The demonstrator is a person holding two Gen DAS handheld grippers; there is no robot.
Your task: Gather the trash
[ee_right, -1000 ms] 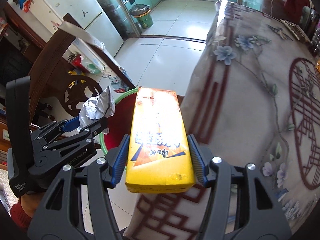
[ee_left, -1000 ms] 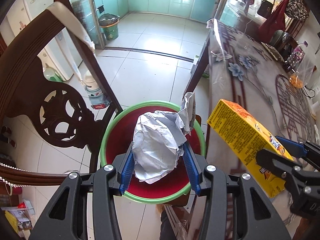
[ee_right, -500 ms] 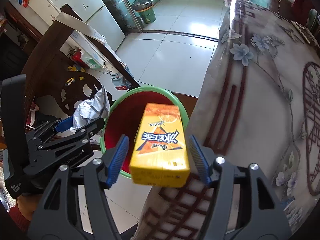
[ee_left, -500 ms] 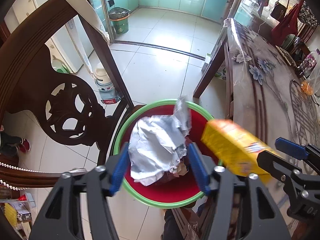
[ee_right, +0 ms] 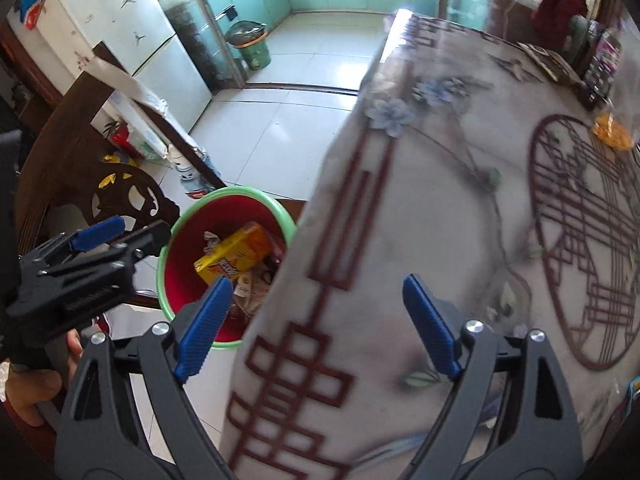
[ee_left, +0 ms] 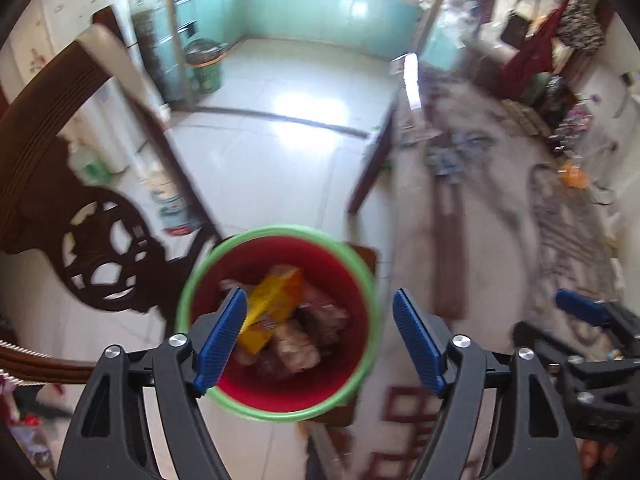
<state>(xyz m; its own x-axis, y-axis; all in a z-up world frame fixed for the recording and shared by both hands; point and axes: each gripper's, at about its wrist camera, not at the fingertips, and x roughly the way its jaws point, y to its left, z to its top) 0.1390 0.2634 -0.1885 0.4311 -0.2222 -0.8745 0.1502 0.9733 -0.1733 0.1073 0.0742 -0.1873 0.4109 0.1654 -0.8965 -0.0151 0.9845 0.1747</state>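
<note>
A red bin with a green rim stands on the floor beside the table. The yellow drink carton lies inside it on crumpled wrappers; the foil ball is not clearly visible. My left gripper hangs above the bin, its jaws opening with nothing between them. My right gripper hovers over the table edge, its jaws opening and empty too. The left gripper also shows at the left of the right wrist view, held by a hand.
A dark carved wooden chair stands left of the bin. The table carries a patterned floral cloth, with an orange bag at its far side. A green waste bin and a white fridge stand farther off on the tiled floor.
Both grippers opened wide. The foil ball and the yellow carton dropped out of them into the red bin. Both hands drew back and to the right, and the view is blurred.
</note>
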